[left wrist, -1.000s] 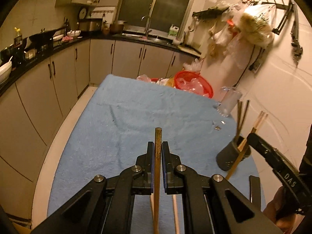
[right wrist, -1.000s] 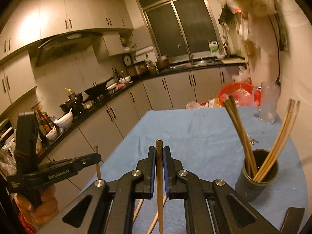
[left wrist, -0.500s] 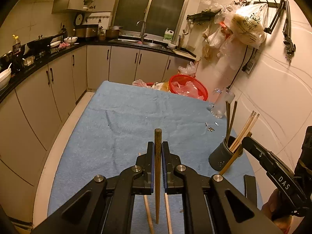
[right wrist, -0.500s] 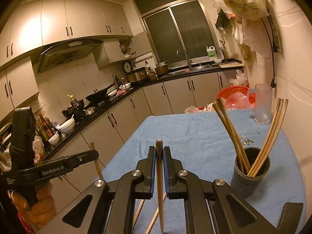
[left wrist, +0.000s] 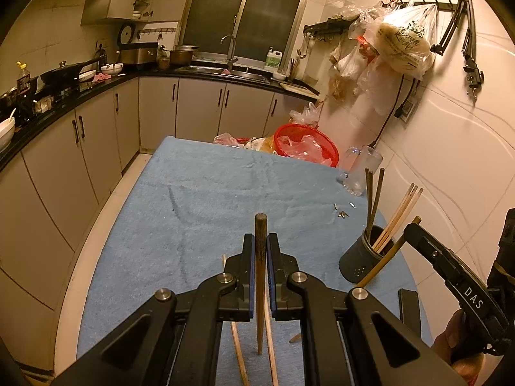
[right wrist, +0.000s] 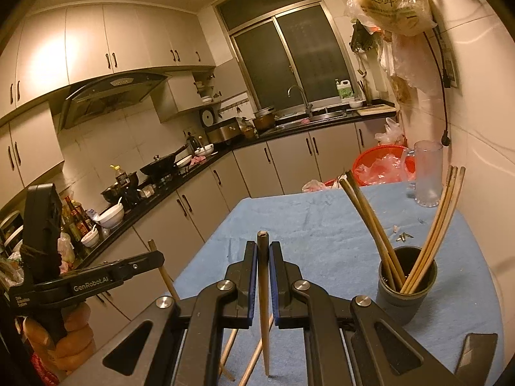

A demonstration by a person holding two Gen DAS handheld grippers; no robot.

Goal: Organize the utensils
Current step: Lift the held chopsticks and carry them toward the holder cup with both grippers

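My left gripper (left wrist: 260,241) is shut on a brown chopstick (left wrist: 260,276) that hangs tip down above the blue cloth. My right gripper (right wrist: 263,247) is shut on a pale chopstick (right wrist: 264,302), also upright. A dark round holder (right wrist: 406,280) with several chopsticks stands on the cloth at my right; it also shows in the left wrist view (left wrist: 362,257). Loose chopsticks (left wrist: 238,347) lie on the cloth under my left gripper and others (right wrist: 249,357) under my right gripper. The right gripper shows in the left wrist view (left wrist: 415,225), beside the holder.
A blue cloth (left wrist: 209,199) covers the table. A red basket (left wrist: 305,144) and a clear mug (left wrist: 362,173) stand at the far right by the wall. Small metal bits (left wrist: 342,214) lie near the holder. Cabinets and a counter run along the left.
Both grippers have risen and drawn back from the table, each still holding its chopstick. The holder looks farther off and lower in both views.
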